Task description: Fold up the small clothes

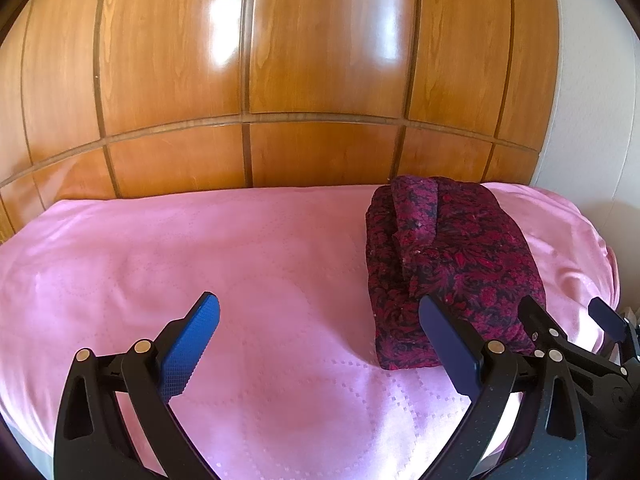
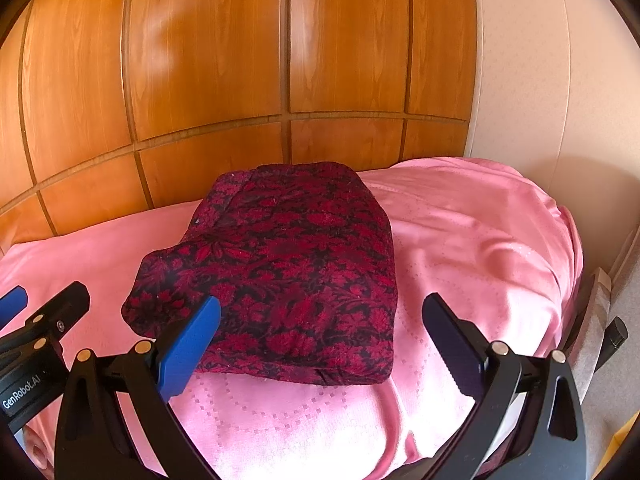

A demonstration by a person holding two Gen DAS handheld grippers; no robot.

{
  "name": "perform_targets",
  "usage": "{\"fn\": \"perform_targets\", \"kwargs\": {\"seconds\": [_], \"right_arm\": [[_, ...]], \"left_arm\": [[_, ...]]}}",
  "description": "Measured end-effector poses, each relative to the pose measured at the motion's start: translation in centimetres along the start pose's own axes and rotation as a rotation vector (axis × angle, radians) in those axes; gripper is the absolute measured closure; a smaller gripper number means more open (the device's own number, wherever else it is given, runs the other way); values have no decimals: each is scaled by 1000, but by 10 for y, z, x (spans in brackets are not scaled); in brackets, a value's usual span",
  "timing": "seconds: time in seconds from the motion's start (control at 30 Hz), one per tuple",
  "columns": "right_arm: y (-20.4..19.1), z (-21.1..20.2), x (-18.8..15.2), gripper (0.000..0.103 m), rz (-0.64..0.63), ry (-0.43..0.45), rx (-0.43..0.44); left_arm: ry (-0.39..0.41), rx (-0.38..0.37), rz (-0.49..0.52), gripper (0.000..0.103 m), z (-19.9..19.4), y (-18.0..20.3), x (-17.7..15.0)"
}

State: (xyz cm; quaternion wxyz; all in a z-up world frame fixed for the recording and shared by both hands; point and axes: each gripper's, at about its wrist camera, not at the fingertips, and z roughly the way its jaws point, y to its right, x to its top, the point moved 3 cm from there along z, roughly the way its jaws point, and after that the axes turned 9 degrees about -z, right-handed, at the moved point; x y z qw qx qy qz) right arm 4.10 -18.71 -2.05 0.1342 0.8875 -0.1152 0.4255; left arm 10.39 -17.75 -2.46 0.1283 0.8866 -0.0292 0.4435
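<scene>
Two claws hang over a bed with a pink cover (image 1: 200,248). One folded cloth (image 2: 288,272) (dark red with flowers) lies flat on the cover, near the wooden wall (image 1: 280,80). The left claw (image 1: 320,340) is wide apart and holds nothing; the cloth sits just past its right finger. The right claw (image 2: 322,340) is wide apart too, empty, with the cloth's near edge between its blue fingers (image 2: 188,352).

A bed (image 2: 480,240) covered by a pink quilted bedspread (image 1: 200,260) is seen; a folded red-and-black floral garment (image 2: 288,272) is laid directly upon it.
</scene>
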Motion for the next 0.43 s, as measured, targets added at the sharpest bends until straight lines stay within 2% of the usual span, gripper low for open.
{"fn": "perform_targets", "kwargs": {"seconds": [0.1, 0.23, 0.37, 0.43], "right_arm": [[0, 0, 0, 2, 2, 1, 1], [1, -2, 2, 2, 1, 18, 17], [26, 1, 15, 2, 31, 49, 11], [51, 10, 24, 2, 83, 43, -12]], "left_arm": [[6, 15, 13, 4, 2, -1, -1], [-43, 10, -8, 4, 12, -5, -2], [-56, 23, -16, 4, 18, -8, -4], [-62, 23, -27, 4, 20, -9, -3]]}}
